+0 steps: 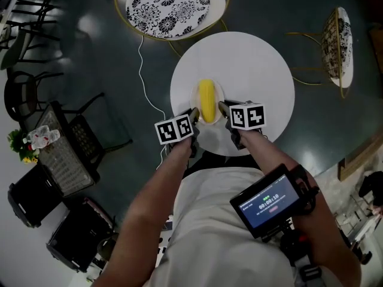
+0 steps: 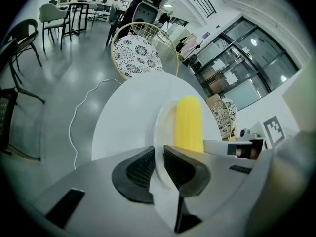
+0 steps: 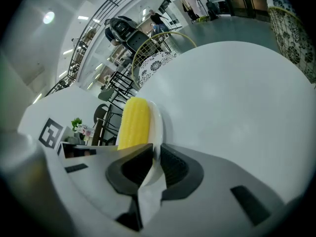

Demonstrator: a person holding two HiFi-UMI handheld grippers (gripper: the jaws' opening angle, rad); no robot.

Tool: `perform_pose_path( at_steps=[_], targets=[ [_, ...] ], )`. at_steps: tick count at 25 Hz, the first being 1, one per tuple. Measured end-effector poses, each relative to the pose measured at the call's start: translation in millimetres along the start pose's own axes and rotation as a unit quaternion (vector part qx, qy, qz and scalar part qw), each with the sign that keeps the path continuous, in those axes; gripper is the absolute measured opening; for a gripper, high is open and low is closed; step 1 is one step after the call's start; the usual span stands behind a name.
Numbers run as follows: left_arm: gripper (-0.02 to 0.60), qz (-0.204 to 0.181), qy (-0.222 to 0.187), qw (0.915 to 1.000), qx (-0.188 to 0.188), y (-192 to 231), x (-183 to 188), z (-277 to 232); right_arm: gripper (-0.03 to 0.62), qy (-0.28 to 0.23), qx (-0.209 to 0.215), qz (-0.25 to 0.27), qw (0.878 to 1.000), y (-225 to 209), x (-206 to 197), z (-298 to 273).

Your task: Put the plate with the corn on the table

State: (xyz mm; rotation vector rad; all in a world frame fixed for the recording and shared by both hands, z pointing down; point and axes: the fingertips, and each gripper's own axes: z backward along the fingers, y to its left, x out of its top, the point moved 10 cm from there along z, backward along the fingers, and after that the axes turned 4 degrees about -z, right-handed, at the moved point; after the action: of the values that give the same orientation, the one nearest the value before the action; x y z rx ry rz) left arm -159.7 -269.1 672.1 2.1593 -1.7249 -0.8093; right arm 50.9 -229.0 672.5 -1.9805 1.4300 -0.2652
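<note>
A small white plate [image 1: 216, 94] carries a yellow corn cob [image 1: 206, 99] over the near part of the round white table [image 1: 257, 70]. My left gripper [image 1: 194, 113] is shut on the plate's left rim [image 2: 159, 132]. My right gripper [image 1: 222, 108] is shut on the plate's right rim [image 3: 157, 125]. In the left gripper view the corn [image 2: 189, 123] lies just beyond the jaws, and in the right gripper view the corn [image 3: 134, 122] sits left of the jaws. Whether the plate rests on the table or hangs just above it cannot be told.
A chair with a black-and-white patterned cushion [image 1: 169, 6] stands beyond the table, and another patterned chair [image 1: 338, 46] stands to the right. A white cable [image 1: 143, 70] runs across the dark floor on the left. Dark chairs and a small plant [image 1: 24, 145] are at the far left.
</note>
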Motion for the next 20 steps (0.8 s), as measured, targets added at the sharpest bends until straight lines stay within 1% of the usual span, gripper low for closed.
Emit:
perform_pose_path(
  at_steps=[7, 11, 15, 17, 20],
  targets=[
    [0.043, -0.045, 0.002, 0.9990, 0.008, -5.5, 1.7, -0.8, 0.046, 0.004, -0.012, 0.033, 0.999, 0.9, -1.0, -2.2],
    [0.051, -0.058, -0.009, 0.9982, 0.014, -6.5, 0.6, -0.6, 0.048, 0.003, -0.015, 0.059, 0.998, 2.2, -0.4, -2.8],
    [0.063, -0.054, -0.025, 0.9982, 0.007, -5.0, -5.5, 0.3, 0.060, 0.002, -0.027, 0.094, 0.995, 3.8, -0.9, -0.5],
    [0.077, -0.050, -0.034, 0.9982, 0.006, -0.9, -5.9, 4.8, 0.060, -0.004, -0.028, 0.099, 0.995, 6.4, 0.0, -1.0],
    [0.078, -0.043, -0.045, 0.9980, 0.012, 4.5, -9.0, 10.1, 0.060, -0.013, -0.031, 0.101, 0.994, 6.0, -1.5, -1.1]
  ],
)
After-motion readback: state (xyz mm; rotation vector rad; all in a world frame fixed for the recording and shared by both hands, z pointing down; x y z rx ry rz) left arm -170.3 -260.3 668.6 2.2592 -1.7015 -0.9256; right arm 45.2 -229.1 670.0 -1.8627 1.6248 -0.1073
